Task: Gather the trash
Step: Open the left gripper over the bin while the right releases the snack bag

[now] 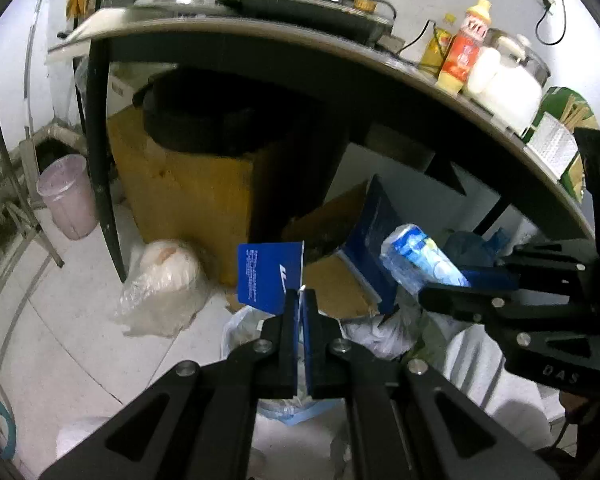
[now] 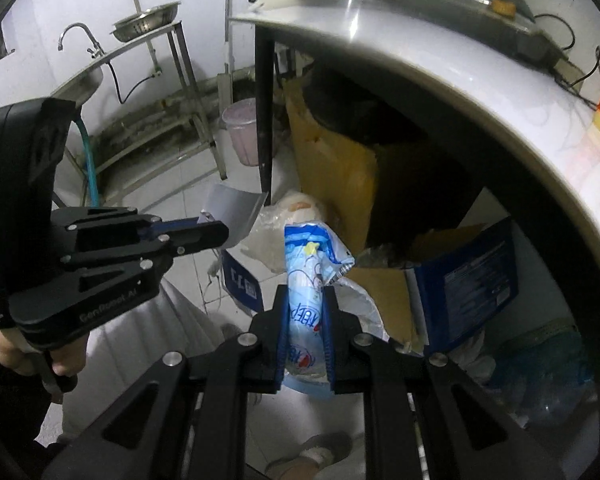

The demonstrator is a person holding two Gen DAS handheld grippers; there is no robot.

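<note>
My left gripper [image 1: 300, 294] is shut on the corner of a blue printed card [image 1: 268, 276], which stands up above its tips; from the right wrist view the card [image 2: 230, 216] shows its pale back beyond the left gripper [image 2: 216, 232]. My right gripper [image 2: 305, 294] is shut on a crumpled blue-and-white plastic wrapper [image 2: 306, 268], which sticks up between the fingers. In the left wrist view the wrapper [image 1: 420, 258] and the right gripper [image 1: 432, 296] hang at the right. Below both grippers lies a white plastic bag [image 1: 240, 328] with trash in it.
A table edge [image 2: 460, 92] curves overhead with pans and bottles [image 1: 464, 56] on it. Beneath stand a brown cardboard box [image 1: 188, 196], a blue carton [image 2: 472, 280], a clear bag [image 1: 160, 284] and a pink bin [image 1: 66, 196]. A sink stand [image 2: 148, 40] is at the left. A shoe [image 2: 316, 452] is on the floor tiles.
</note>
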